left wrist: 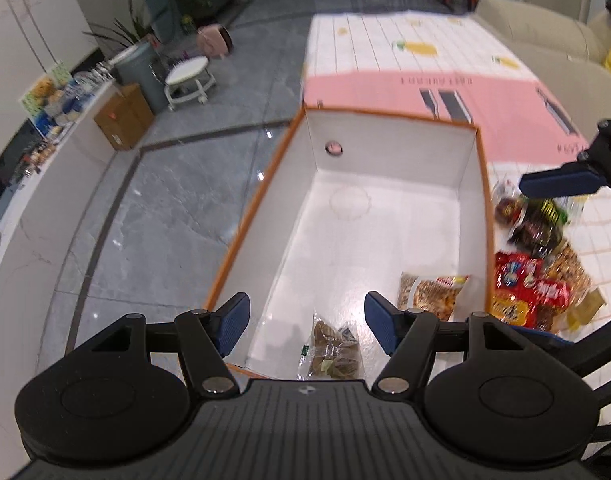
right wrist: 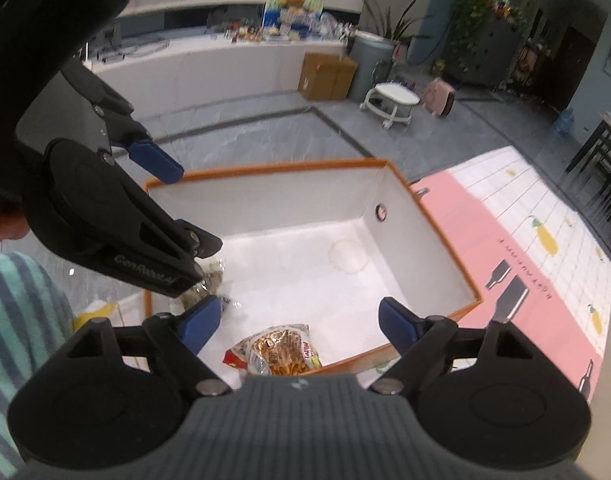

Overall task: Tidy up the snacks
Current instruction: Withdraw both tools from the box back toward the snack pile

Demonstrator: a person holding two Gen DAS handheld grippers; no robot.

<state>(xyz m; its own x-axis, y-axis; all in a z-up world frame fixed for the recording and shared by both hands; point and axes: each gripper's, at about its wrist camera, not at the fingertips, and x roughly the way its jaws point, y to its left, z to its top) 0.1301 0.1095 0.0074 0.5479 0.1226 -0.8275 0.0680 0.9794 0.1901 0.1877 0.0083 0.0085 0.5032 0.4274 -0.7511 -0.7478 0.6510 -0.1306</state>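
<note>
While both grippers hang over the open box (left wrist: 471,184), nothing is held in either. The left gripper (left wrist: 307,322) is seen with its blue pads spread wide and only air between them, above the near end of the box. The right gripper (right wrist: 299,326) is likewise released, its jaws parted over the near right corner.

Two packets are already lodged on the white floor of the box: a clear packet of brown biscuits (left wrist: 335,350) at the near end, and a red and yellow packet (left wrist: 433,290) against the right wall. The remaining snacks (left wrist: 533,264) are heaped on the tablecloth (left wrist: 385,52) just outside the right wall of the box, a dark packet farthest and red ones nearer.

The step in hand is judged to be the fetching of the next packet from that heap. It would be done well if the box wall were cleared before any sideways reach, so that the orange rim is not knocked. The topmost packet should be taken alone, pinched by a flat edge or seam rather than across its puffed middle, since crinkled film is likely to slip. Only one gripper need be sent to the heap, and the two should be kept apart to avoid a clash over the box.
</note>
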